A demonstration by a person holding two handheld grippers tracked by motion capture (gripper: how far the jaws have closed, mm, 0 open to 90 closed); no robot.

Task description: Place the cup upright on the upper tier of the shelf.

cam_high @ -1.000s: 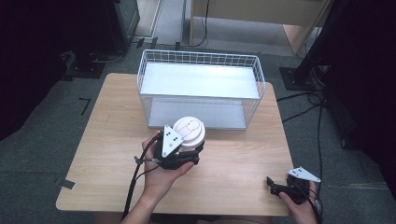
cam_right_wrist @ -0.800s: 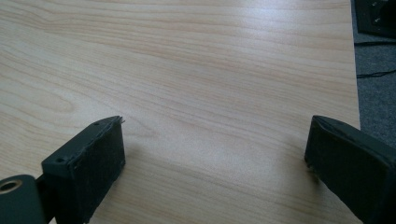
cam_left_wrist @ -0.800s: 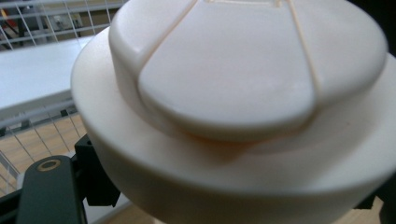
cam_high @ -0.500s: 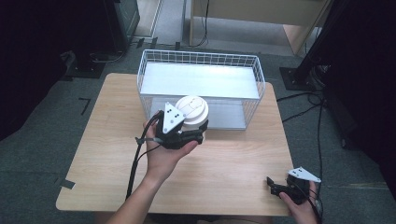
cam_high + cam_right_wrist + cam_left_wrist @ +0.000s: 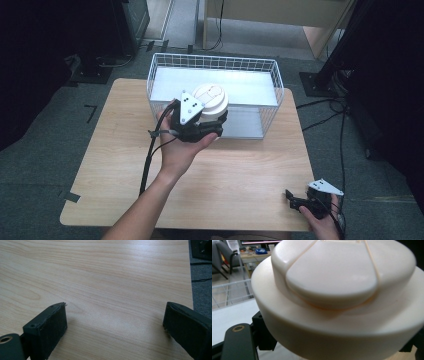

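A round cream-white lidded container point(image 5: 211, 102) is held in the air over the front rim of the white wire basket point(image 5: 165, 66). My left gripper point(image 5: 202, 125) is shut on it, jaws pressed against its sides. In the left gripper view the container point(image 5: 337, 297) looms close, with the basket's wire wall point(image 5: 229, 291) behind it at the left. My right gripper point(image 5: 300, 203) rests near the table's front right corner, a hand around it. In the right gripper view its fingers point(image 5: 50, 327) stand wide apart over bare wood, nothing between them.
The light wooden table point(image 5: 240, 170) stands on grey carpet. The basket has a white floor and takes up the back middle of the table. Cables point(image 5: 325, 112) trail over the floor at the right. A black stand base point(image 5: 92, 72) sits behind the table's left corner.
My left gripper has carried the container forward and up, from in front of the basket to above its front rim. The right gripper has stayed in place.
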